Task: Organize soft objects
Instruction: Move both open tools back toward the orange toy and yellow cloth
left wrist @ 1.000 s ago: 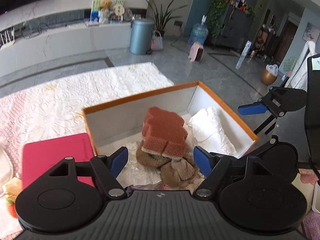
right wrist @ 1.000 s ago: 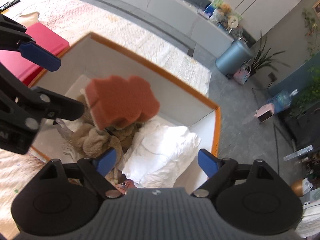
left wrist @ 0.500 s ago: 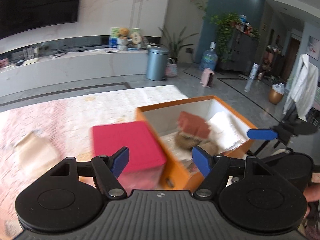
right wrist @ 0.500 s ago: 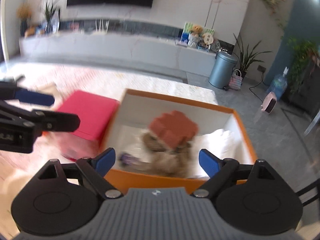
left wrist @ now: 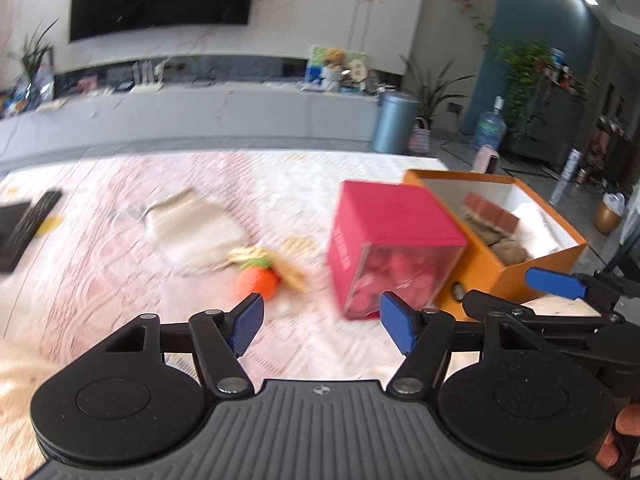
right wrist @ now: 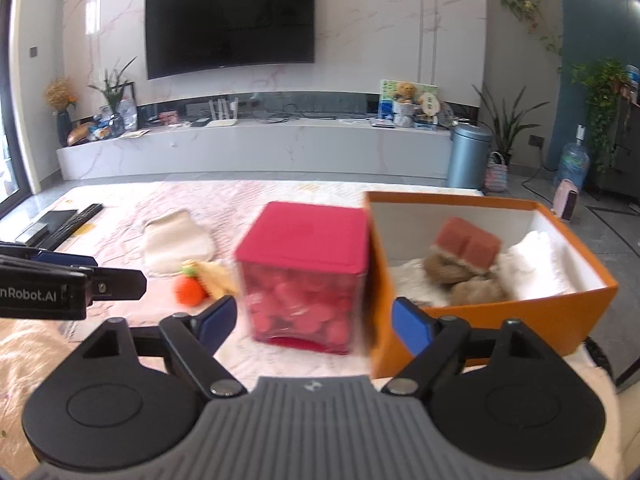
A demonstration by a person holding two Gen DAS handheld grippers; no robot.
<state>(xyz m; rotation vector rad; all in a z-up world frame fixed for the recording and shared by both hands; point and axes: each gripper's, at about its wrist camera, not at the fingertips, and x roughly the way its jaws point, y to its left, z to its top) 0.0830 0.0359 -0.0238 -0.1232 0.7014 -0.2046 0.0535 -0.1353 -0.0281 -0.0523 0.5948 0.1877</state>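
Far left on the pink quilted bedspread [right wrist: 120,200] there's a black remote [right wrist: 70,222] lying next to some flat dark thing I can't make out. A bit further in sits a cream mitten-looking cloth [right wrist: 180,246], flat on the spread, and just in front of it a little orange plush toy [right wrist: 190,291] with a green top, touching a yellowish bit of fabric beside it.

The left gripper [left wrist: 322,322] hovers low over the bedspread with its blue fingertips [left wrist: 246,322] spread wide and nothing between them, so it's let go of whatever. The plush toy is just ahead of its left finger in that view, a bit blurry.

Middle of the scene: a see-through box with a red lid [right wrist: 306,276], standing upright, packed with pinkish-red stuff I can't identify. It's right up against the orange box [right wrist: 496,320], touching or nearly so, hard to say which.

The right gripper [right wrist: 314,322] is also empty, fingers apart, pointed at the gap where the red-lidded box meets the orange one. You can see a bit of the person's fingers at the bottom right corner of the left camera.

The orange box is open on top, white inside. In it there's a rust-red sponge [right wrist: 468,244] perched on a heap of brown fuzzy stuff [right wrist: 464,276], with a white cloth [right wrist: 536,264] bunched up along the right side.
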